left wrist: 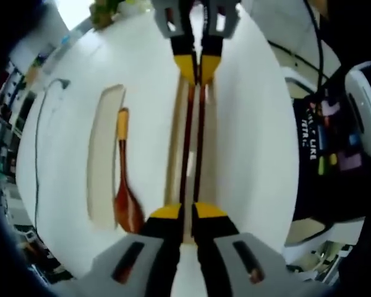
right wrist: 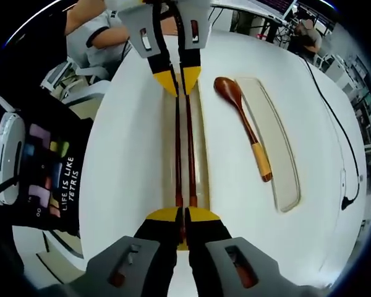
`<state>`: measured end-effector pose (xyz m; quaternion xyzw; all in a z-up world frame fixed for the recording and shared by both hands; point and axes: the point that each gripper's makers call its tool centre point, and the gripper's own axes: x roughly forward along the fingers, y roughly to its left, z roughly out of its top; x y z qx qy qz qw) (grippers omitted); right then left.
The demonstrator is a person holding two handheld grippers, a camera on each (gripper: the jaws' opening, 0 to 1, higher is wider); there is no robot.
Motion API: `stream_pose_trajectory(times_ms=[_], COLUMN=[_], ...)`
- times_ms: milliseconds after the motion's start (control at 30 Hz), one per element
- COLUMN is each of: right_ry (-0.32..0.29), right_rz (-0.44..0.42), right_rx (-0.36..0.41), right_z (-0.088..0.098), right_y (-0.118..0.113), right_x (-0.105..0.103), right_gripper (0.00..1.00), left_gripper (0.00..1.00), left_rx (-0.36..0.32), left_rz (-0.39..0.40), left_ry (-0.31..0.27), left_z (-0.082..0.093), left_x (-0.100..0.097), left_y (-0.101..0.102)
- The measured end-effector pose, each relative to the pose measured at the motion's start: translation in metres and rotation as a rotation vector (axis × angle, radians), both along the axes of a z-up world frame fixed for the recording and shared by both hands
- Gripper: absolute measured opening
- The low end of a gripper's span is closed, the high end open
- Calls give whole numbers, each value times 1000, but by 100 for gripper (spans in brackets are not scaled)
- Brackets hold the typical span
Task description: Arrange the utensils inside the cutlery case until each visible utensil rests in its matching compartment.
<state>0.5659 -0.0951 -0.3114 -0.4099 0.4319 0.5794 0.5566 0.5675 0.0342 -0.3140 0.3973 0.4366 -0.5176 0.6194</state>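
Both tools (left wrist: 184, 210) (right wrist: 182, 215) on two chopsticks (right wrist: 183, 148); one spoon (right wrist: 242, 117) beside.

**Colours on the bench**

White bench (left wrist: 68, 154) throughout. Pale cream cutlery case (right wrist: 278, 148), its middle slot light wood in tone. Dark reddish-brown chopsticks (right wrist: 183, 148), glossy. Spoon (right wrist: 244, 127) the same red-brown at the bowl, with a mustard-yellow band on the handle. Left hand-held gripper (left wrist: 187, 213) and right hand-held gripper (right wrist: 180, 216): yellow tips, black jaws, grey bodies.
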Motion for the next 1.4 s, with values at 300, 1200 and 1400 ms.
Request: stream_pose_trajectory(times_ms=[300,1200,1400], right_ry=[-47,-254,-232], right_rz=[6,89,86], right_rx=[42,221,253], right_z=[7,2,-9], right_y=[8,78,93], right_x=[10,66,75], right_gripper=[6,15,19], left_gripper=[6,20,37], left_rx=[-114,-507,-569], left_rz=[95,666,780], left_ry=[-40,1,82], left_z=[15,4,-1], left_x=[12,70,71], left_y=[9,46,44])
